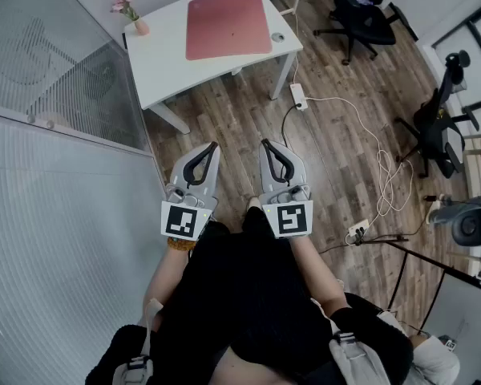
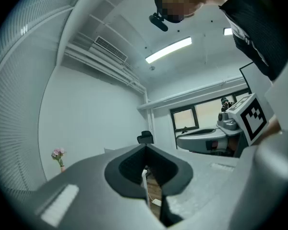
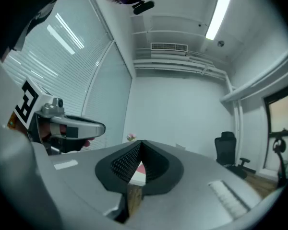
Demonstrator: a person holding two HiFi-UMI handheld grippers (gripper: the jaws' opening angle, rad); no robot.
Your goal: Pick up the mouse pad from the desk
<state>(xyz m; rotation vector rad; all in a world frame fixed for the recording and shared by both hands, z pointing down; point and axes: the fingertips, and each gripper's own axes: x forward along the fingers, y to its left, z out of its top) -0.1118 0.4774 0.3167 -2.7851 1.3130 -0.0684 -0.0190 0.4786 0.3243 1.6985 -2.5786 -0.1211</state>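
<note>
Grey jaws on our left gripper (image 1: 214, 146) and right gripper (image 1: 264, 143) are pressed together with nothing in them, the two tools held level and side by side just in front of our body. Beyond the tips comes bare wood floor (image 1: 224, 127), then the white desk (image 1: 164, 66), well apart from both tools. The pink mouse pad (image 1: 228, 26) lies flat on it, ahead of both tips, and a small vase of flowers (image 1: 128, 8) stands at the desk corner left of the pad.
</note>
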